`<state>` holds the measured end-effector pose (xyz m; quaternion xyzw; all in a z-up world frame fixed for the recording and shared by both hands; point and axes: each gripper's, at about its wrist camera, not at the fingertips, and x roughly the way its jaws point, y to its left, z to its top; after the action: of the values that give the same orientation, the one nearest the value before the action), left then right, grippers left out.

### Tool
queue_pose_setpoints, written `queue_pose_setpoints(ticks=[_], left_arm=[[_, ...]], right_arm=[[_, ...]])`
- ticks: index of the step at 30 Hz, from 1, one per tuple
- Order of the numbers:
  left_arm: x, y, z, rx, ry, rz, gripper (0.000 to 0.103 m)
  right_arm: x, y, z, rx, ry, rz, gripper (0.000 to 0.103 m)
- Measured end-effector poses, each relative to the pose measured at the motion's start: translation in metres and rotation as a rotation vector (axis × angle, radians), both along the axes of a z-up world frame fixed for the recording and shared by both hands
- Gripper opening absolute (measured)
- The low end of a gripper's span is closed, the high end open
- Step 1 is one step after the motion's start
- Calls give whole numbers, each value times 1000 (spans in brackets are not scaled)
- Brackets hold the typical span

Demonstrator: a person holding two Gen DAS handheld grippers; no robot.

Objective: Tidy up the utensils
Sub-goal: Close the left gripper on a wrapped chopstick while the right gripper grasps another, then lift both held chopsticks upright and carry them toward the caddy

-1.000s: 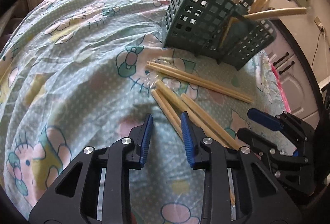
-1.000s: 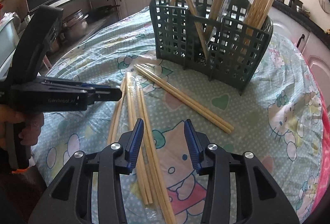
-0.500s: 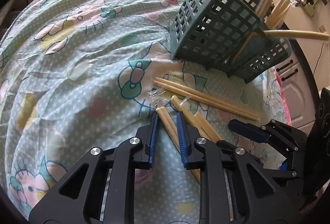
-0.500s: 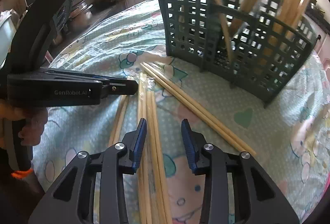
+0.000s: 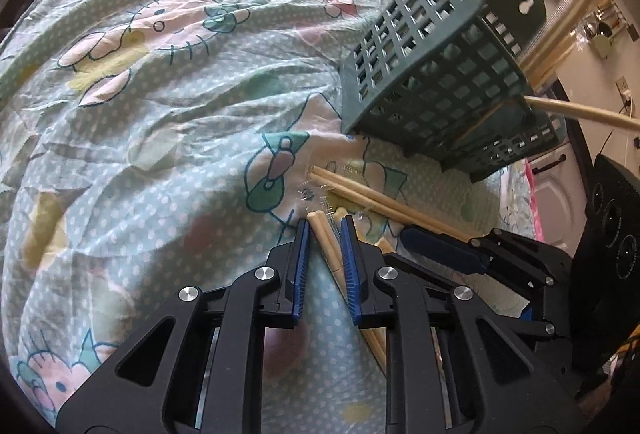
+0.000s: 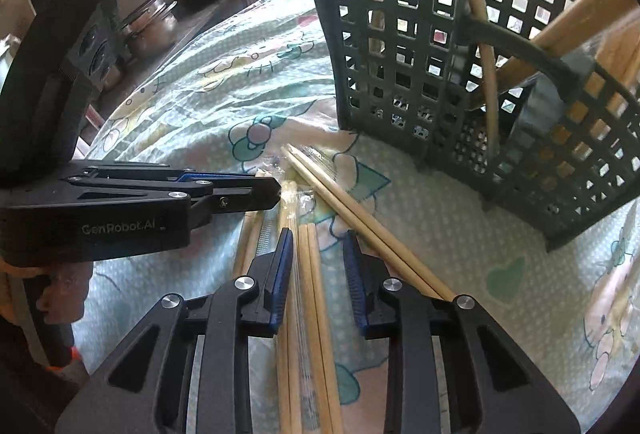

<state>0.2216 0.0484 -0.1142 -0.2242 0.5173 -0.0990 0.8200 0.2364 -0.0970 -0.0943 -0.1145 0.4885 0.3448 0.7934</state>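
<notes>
Chopsticks, pale wooden pair (image 5: pixel 326 238), lie on the desk's cartoon-print cloth (image 5: pixel 140 122) in the left wrist view, between the left claw (image 5: pixel 325 228)'s blue pads, which have just been closing; contact cannot be confirmed. Dark green slotted plastic utensil basket (image 5: pixel 432 74) stands beyond, holding more sticks.

Right wrist view: right claw (image 6: pixel 318 238) straddles a second wooden pair (image 6: pixel 314 274) with a visible gap, its jaws just narrowing. A diagonal wooden pair (image 6: pixel 360 218) lies just beside it.
</notes>
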Motion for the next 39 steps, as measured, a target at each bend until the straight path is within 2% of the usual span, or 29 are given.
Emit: queue_pose_setpoints(ticks=[4, 5, 7, 10, 12, 16, 19, 23, 29, 36, 39], left_arm=[[5, 8, -2, -47, 12, 23, 13], [5, 10, -2, -55, 11, 26, 13], [5, 12, -3, -65, 10, 27, 12], [6, 13, -3, -67, 5, 34, 12], [6, 13, -3, -63, 4, 36, 10], [8, 13, -4, -70, 7, 33, 9], [5, 15, -3, -70, 0, 24, 7], [-4, 13, 11, -21, -49, 19, 7], [-24, 21, 38, -32, -130, 33, 6], [-49, 17, 73, -35, -230, 30, 5], [-59, 8, 92, -12, -281, 16, 4]], right_arm=[[2, -3, 0, -9, 2, -12, 21], [2, -7, -1, -32, 2, -12, 16], [-3, -10, -2, -38, -20, 0, 16], [-10, -6, -2, -73, -53, 8, 15], [-14, -1, -2, -98, -76, 18, 11], [-17, 3, -1, -101, -84, 23, 8], [-20, -3, 8, -63, -86, 14, 6], [-27, -11, 19, -19, -106, 12, 6], [-44, -25, 47, 60, -159, 5, 6], [-64, -45, 82, 165, -240, -33, 6], [-71, -53, 102, 213, -299, -47, 6]])
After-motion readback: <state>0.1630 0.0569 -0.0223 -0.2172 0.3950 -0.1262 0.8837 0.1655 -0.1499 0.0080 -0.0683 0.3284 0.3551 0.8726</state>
